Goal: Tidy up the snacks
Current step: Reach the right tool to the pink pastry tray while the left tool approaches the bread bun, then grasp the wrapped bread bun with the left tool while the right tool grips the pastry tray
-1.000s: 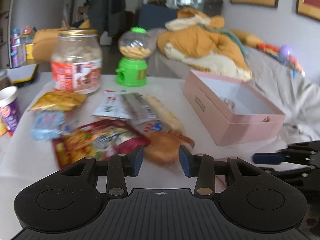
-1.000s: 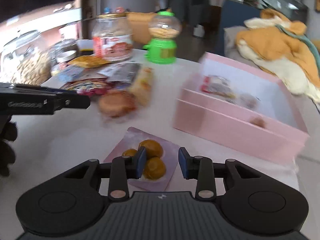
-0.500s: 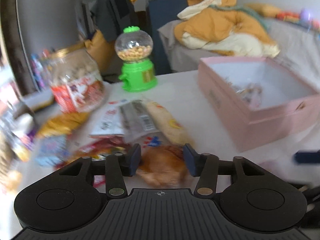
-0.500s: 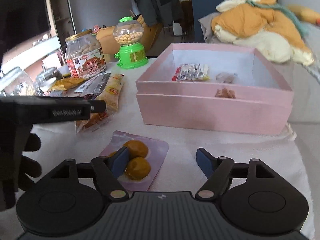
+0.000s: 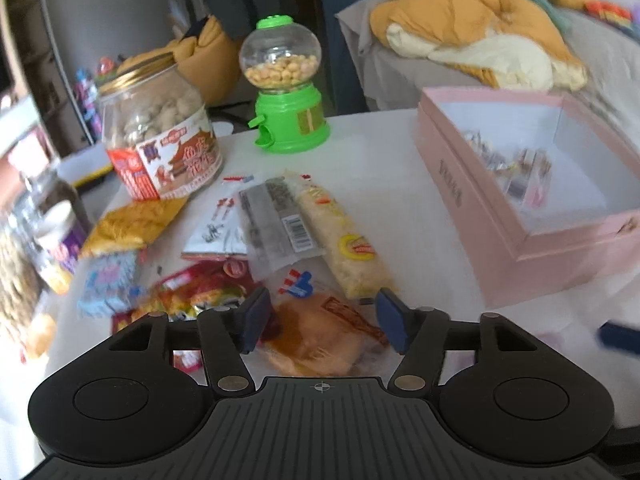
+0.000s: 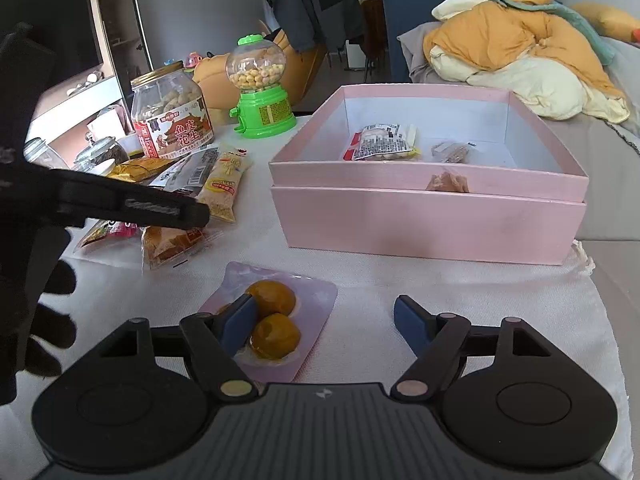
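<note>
- My left gripper is spread wide, grasping nothing, and the wrapped bun lies between its fingers, right under the tips
- My right gripper is also released and empty; the purple pack of yolk pastries lies against its left finger, so it sits off-centre to the left of the gap
- I judge the step in hand to be picking the next loose snack, with the bun the nearest candidate for the left side
- Next move, as I see it: lower the left tips to flank the bun, close gently on the soft wrapper, then carry it right
- Ahead and left of the left gripper the other packets fan out, among them the long yellow bar
- Ahead and right stands the pink box, open, a few packets already inside
- Farthest, ahead-left, the peanut jar and green candy dispenser stand upright
</note>
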A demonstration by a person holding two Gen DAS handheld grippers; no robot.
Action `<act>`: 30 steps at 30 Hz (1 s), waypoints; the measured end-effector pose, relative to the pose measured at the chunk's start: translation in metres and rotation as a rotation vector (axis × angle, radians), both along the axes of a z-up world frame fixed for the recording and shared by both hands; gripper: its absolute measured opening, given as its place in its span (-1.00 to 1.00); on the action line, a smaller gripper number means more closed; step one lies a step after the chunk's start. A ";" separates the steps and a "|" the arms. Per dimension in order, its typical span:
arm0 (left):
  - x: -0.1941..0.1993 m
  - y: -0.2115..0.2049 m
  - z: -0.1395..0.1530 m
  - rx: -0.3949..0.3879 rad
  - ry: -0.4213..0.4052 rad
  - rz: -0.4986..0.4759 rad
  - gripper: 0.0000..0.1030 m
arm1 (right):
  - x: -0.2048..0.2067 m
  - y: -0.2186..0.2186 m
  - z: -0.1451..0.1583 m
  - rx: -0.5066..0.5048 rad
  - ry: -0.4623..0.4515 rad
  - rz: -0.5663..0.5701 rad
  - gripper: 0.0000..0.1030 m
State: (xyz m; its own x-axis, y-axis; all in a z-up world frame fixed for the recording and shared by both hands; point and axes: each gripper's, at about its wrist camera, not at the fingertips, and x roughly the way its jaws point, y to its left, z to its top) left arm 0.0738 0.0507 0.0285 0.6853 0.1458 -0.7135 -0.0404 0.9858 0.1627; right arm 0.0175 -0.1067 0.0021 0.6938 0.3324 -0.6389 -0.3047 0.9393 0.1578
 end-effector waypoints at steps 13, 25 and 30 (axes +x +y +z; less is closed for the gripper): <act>-0.031 0.029 -0.004 -0.054 -0.060 -0.067 0.28 | 0.000 -0.001 0.000 0.005 0.002 0.001 0.52; -0.077 0.065 0.009 -0.345 -0.143 -0.133 0.26 | 0.000 -0.001 0.000 0.004 0.002 0.002 0.54; -0.084 0.107 0.019 -0.548 -0.132 0.098 0.23 | 0.000 -0.001 0.000 0.003 0.001 0.003 0.54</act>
State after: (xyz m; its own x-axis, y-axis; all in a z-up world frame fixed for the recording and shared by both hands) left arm -0.0101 0.1579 0.0473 0.7759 -0.1541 -0.6118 -0.1208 0.9155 -0.3839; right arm 0.0170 -0.1075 0.0024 0.6921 0.3365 -0.6386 -0.3072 0.9379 0.1613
